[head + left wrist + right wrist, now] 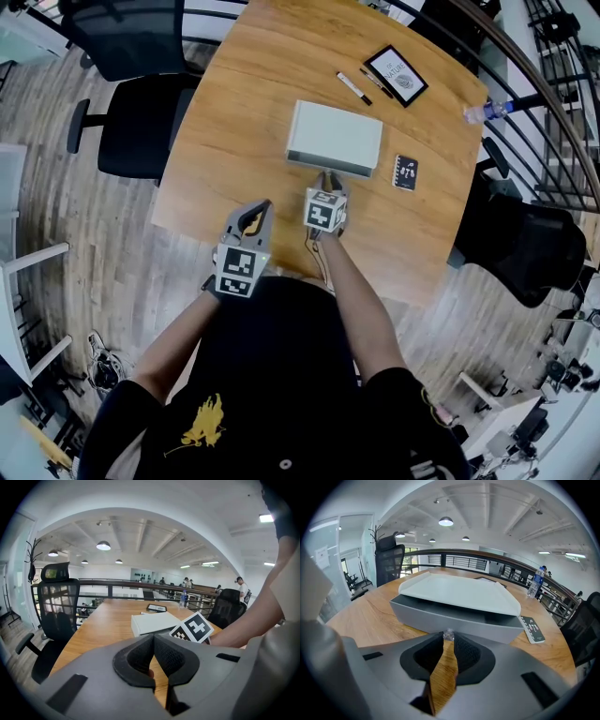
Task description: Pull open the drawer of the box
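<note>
A flat white box [335, 136] lies in the middle of the wooden table [244, 112]. In the right gripper view its grey drawer [454, 616] stands out a little from under the white top [459, 590]. My right gripper [326, 180] is at the drawer's front, shut on its small clear knob [448, 634] with the fingertips pinching it. My left gripper [255, 210] hovers over the table's near edge, left of the right one, its jaws shut with nothing between them. From the left gripper view the box [152, 622] lies ahead, partly behind the right gripper's marker cube [194, 627].
Behind the box lie a framed card [395, 75] and two pens [354, 87]. A small black booklet [405, 172] sits right of the box. A water bottle [483, 112] stands at the table's far right edge. Black office chairs [131, 131] [525, 244] flank the table.
</note>
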`<state>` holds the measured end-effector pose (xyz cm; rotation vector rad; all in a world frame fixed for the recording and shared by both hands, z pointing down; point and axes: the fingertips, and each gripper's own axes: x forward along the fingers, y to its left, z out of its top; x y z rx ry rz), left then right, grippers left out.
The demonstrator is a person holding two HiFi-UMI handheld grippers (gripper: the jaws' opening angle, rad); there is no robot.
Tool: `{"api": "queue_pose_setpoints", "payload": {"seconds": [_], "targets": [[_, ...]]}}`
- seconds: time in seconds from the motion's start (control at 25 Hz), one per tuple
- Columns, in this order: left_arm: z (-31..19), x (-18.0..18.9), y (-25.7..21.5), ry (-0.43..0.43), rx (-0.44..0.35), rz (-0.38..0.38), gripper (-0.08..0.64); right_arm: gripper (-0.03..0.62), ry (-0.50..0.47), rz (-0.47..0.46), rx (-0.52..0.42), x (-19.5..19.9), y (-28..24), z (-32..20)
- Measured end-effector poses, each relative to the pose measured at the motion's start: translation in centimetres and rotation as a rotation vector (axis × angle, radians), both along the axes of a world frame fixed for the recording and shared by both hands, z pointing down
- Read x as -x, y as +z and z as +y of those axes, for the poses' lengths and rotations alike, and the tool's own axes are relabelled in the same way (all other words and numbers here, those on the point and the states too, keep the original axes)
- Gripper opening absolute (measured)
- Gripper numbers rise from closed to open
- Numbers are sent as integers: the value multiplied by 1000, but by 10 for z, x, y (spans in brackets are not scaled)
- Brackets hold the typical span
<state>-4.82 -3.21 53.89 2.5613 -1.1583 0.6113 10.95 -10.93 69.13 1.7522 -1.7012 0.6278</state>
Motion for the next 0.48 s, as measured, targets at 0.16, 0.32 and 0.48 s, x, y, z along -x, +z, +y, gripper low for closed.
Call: {"api": "queue_pose_setpoints", "payload": {"seconds": [0.16, 0.32, 0.48], "targets": [[4, 2, 0, -5, 15, 2, 9, 67, 11, -4, 2, 0, -1, 2], [8, 8, -1, -5, 18, -2, 9, 66, 8, -3, 1, 2, -2, 5], [10, 11, -2, -8, 22, -7, 9, 67, -1, -11, 7, 5, -3, 10]]}}
